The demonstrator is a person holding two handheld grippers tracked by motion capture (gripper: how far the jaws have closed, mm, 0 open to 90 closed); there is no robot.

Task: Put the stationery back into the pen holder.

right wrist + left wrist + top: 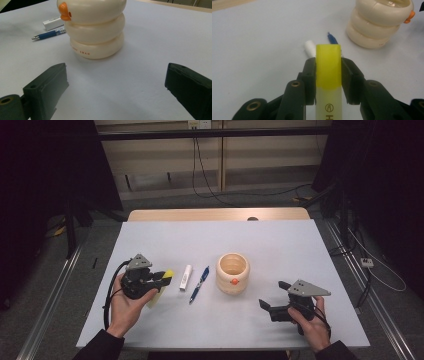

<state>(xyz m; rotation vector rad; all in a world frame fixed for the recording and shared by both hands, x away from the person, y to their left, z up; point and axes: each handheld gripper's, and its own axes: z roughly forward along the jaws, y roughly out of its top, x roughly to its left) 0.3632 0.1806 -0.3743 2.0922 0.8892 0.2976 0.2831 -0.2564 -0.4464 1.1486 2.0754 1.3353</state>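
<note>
The left gripper (pixel 328 67) is gripping a yellow highlighter (pixel 328 75) between its fingers (pixel 310 75). The right gripper (pixel 116 85) is hovering wide open near the cream pen holder (pixel 93 27).

Left gripper (pixel 162 279) sits at eight o'clock on the table, jaws clamped, pointing toward three o'clock; right gripper (pixel 272 297) at four o'clock, jaws spread wide, pointing toward ten o'clock

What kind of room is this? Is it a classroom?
More likely a lab or recording room: a white table with a cream pen holder, cables hanging down the back wall, and dark curtains at the sides.
</note>
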